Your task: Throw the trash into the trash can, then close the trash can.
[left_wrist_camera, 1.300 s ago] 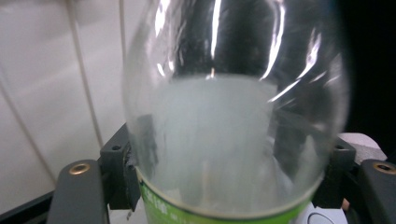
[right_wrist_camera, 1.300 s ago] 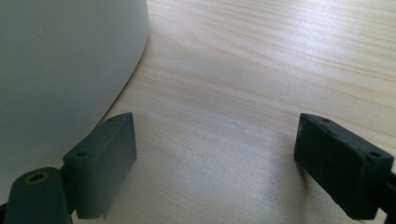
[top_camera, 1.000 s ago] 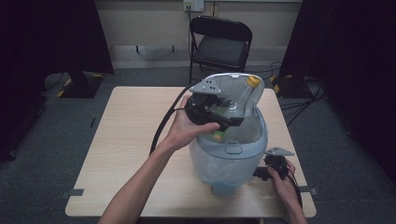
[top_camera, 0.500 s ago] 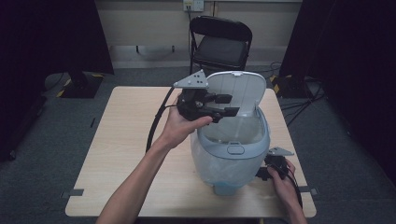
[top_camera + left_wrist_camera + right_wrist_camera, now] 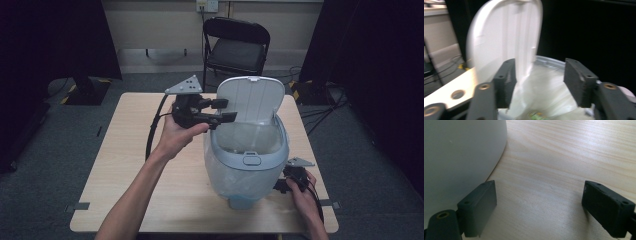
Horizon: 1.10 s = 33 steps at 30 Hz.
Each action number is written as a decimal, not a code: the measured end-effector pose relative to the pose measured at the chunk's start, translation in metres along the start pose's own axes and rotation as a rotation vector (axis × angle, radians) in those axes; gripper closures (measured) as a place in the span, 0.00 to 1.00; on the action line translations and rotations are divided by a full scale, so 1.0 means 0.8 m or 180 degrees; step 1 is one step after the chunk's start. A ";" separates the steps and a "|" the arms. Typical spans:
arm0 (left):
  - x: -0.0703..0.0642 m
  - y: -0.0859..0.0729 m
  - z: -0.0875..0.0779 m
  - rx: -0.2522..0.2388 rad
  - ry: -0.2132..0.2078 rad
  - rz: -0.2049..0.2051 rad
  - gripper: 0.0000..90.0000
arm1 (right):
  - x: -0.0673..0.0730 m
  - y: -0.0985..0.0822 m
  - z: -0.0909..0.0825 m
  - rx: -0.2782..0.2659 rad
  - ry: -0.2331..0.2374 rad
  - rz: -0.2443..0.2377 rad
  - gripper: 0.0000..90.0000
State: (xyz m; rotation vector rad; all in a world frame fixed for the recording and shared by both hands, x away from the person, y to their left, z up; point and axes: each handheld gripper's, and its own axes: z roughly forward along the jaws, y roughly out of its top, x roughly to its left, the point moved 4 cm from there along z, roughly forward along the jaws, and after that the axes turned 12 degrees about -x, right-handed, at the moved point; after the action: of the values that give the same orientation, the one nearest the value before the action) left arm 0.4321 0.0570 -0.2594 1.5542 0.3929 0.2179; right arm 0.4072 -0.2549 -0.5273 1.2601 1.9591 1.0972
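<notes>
— Bin status?
— The bin [image 5: 247,165] stands on the table [image 5: 125,150] with its lid [image 5: 250,97] upright. It is lined with a clear bag [image 5: 549,85], and a small green item [image 5: 535,115] lies at the bottom.
— Grippers?
— The left gripper [image 5: 227,111] hovers at the rim; its jaws have just been opening and hold nothing. The right gripper [image 5: 539,207] rests spread beside the base. A chair [image 5: 235,47] stands behind.

We see our left gripper [image 5: 537,85] with its two black jaws apart and nothing between them; they have just been opening. Beyond its left jaw stands the upright white plastic bin lid [image 5: 504,37], and below lies the translucent bin liner [image 5: 546,92].
</notes>
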 end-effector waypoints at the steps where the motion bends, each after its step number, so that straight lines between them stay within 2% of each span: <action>1: 0.003 -0.001 -0.005 0.0011 0.0026 0.0010 0.46 | 0.000 0.000 0.000 -0.0001 0.0001 0.0002 0.13; 4: 0.019 -0.002 -0.024 -0.0045 0.0159 -0.0027 0.46 | 0.000 0.000 0.000 -0.0001 0.0001 0.0001 0.13; 8: 0.044 0.003 -0.038 -0.0217 0.0307 -0.0175 0.43 | 0.000 0.000 0.000 0.0004 0.0003 0.0009 0.13; 9: 0.049 0.004 -0.037 -0.0221 0.0362 -0.0222 0.41 | 0.000 0.000 0.000 0.0000 0.0000 0.0001 0.13; 10: 0.055 0.005 -0.036 -0.0201 0.0421 -0.0201 0.39 | 0.000 0.000 0.000 0.0005 0.0003 0.0008 0.13; 14: 0.071 0.008 -0.030 -0.0268 0.0551 -0.0301 0.39 | 0.000 0.000 0.000 0.0000 0.0006 -0.0003 0.13; 16: 0.079 0.006 -0.027 -0.0297 0.0490 -0.0437 0.40 | 0.000 0.000 0.000 0.0000 0.0005 -0.0004 0.13; 18: 0.090 0.001 -0.019 -0.0185 0.0636 -0.0373 0.41 | 0.000 0.000 0.000 -0.0001 0.0006 -0.0005 0.13; 20: 0.096 0.000 -0.015 -0.0162 0.0663 -0.0394 0.40 | 0.000 0.000 0.000 -0.0004 0.0004 -0.0005 0.13; 23: 0.106 -0.001 -0.003 -0.0076 0.0738 -0.0331 0.34 | 0.000 0.000 0.000 -0.0005 0.0003 -0.0004 0.13; 26: 0.109 -0.001 0.006 -0.0073 0.0698 -0.0333 0.30 | 0.000 0.000 0.000 -0.0005 0.0007 -0.0006 0.13; 28: 0.108 -0.001 0.010 -0.0097 0.0694 -0.0280 0.29 | 0.000 0.000 0.000 -0.0005 0.0007 -0.0006 0.13; 33: 0.106 0.000 0.013 -0.0128 0.0637 -0.0328 0.29 | 0.000 0.000 0.000 -0.0005 0.0010 -0.0008 0.13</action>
State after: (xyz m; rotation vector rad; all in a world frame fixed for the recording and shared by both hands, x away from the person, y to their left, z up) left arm 0.5136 0.0793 -0.2688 1.4728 0.6208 0.3006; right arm 0.4075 -0.2549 -0.5274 1.2555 1.9612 1.1001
